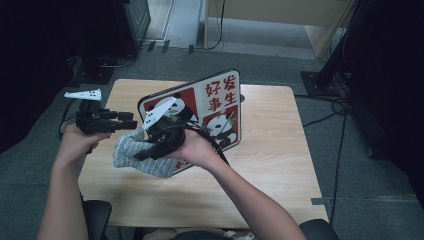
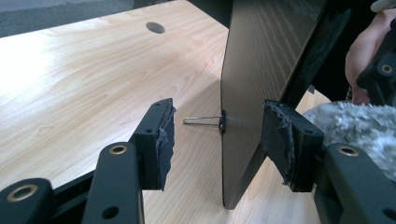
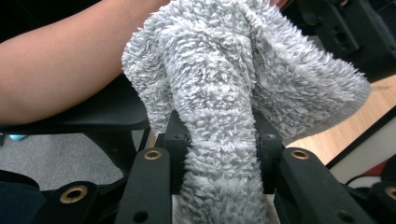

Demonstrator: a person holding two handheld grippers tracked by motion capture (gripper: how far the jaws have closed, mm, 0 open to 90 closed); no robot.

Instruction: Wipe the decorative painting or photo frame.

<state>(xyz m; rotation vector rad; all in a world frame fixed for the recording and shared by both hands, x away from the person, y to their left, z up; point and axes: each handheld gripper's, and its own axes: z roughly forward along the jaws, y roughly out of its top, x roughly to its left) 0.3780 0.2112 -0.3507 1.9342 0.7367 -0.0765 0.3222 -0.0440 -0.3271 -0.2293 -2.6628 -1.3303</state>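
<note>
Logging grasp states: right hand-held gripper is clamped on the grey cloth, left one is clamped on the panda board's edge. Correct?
Half right. The right hand-held gripper is shut on the grey cloth. The left hand-held gripper is not clamped, though: the left gripper view shows its jaws open, standing either side of the panda board's edge without touching it.

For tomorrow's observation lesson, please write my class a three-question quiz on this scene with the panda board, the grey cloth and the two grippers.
1. True or false: the left gripper is shut on the panda board.
2. Which gripper holds the grey cloth? A) left B) right
3. Fill in: a small metal ____ sits on the board's edge between the left gripper's jaws.

Key
1. False: its jaws stand open on either side of the board's edge.
2. B
3. clip
</note>
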